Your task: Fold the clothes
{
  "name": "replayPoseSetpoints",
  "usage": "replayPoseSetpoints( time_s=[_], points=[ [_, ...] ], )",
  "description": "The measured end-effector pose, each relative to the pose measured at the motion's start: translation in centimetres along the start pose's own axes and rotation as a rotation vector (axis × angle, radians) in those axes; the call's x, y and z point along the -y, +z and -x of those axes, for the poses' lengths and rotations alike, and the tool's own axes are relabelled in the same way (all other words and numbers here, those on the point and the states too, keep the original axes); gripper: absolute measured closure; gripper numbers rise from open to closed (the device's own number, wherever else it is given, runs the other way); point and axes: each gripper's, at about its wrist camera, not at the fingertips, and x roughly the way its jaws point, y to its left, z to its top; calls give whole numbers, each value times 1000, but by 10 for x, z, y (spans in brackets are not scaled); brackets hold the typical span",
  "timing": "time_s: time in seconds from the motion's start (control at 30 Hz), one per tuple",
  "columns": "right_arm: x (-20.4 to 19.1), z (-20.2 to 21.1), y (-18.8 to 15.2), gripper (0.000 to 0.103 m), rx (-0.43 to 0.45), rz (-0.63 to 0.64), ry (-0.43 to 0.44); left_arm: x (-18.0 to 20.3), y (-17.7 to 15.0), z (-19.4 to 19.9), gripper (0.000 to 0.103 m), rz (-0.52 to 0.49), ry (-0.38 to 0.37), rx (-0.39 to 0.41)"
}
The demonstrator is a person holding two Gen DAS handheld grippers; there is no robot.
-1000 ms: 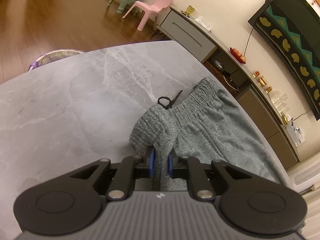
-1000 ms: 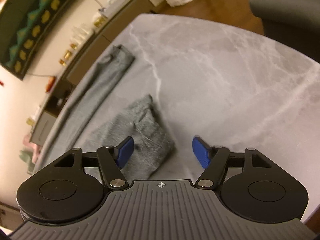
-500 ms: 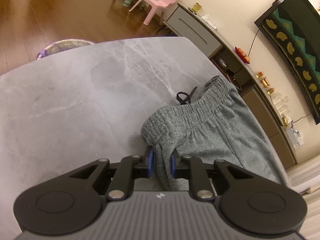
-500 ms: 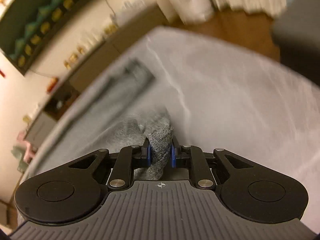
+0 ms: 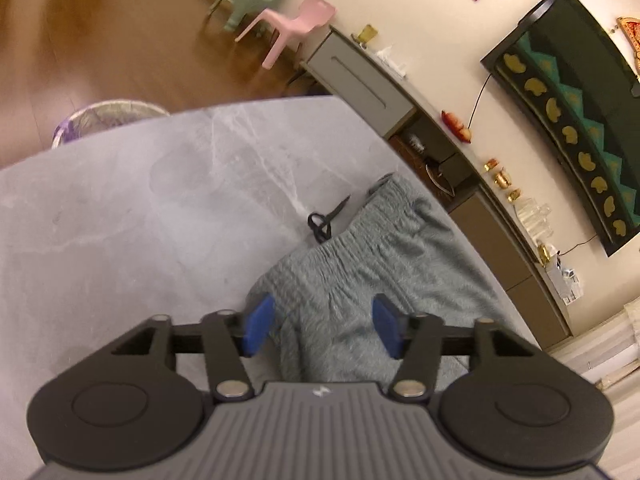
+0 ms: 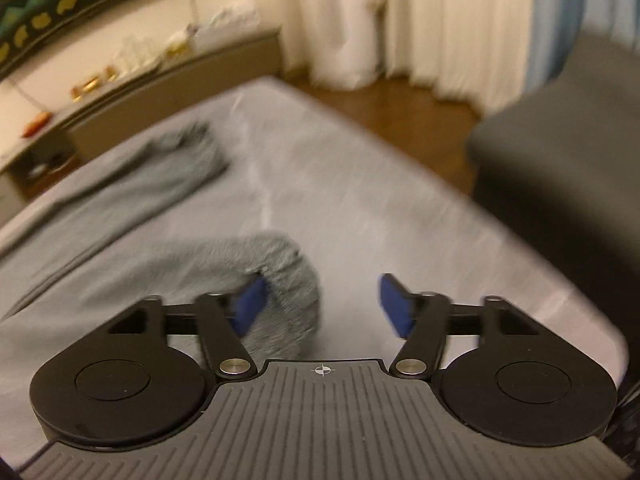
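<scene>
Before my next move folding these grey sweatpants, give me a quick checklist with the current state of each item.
1. Left gripper free of cloth: ok; jaws opening, grey knit sweatpants lie between the pads, unpinched.
2. Right gripper free: ok; jaws opening, a pant-leg cuff lies by its left pad.
3. Sweatpants fully on the grey marble table: cannot tell; the far edge is hidden.
4. Black drawstring tucked in: not ok; it trails onto the table.
5. Far leg flat: ok, though blurred.
</scene>
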Motion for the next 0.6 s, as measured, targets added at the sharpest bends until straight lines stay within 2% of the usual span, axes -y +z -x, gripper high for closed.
replayPoseSetpoints(
  time_s=[0.1,0.17,0.23,0.3,0.37,0.43,0.53,0.6],
  points=[
    [-21,23,3,34,108,106,-96,-13,2,-9,47,72,24,-22],
    [-42,30,3,32,113,171,-57,-16,1,-19,47,71,45,-46],
    [-47,43,7,32,135,96,22,-15,0,-28,47,42,55,-65],
    [-69,53,7,34,189,123,29,-6,-1,-34,49,-42,52,-54],
    [-104,66,0,35,214,216,93,0,-1,-38,76,-105,37,-39],
    [-160,79,-12,36,186,319,251,1,3,-36,83,-87,-13,-21],
    [-264,109,-38,37,152,529,494,4,9,-23,83,-30,-134,14],
    [-339,130,-56,28,142,657,627,6,10,-18,82,-3,-158,19]
  ],
)
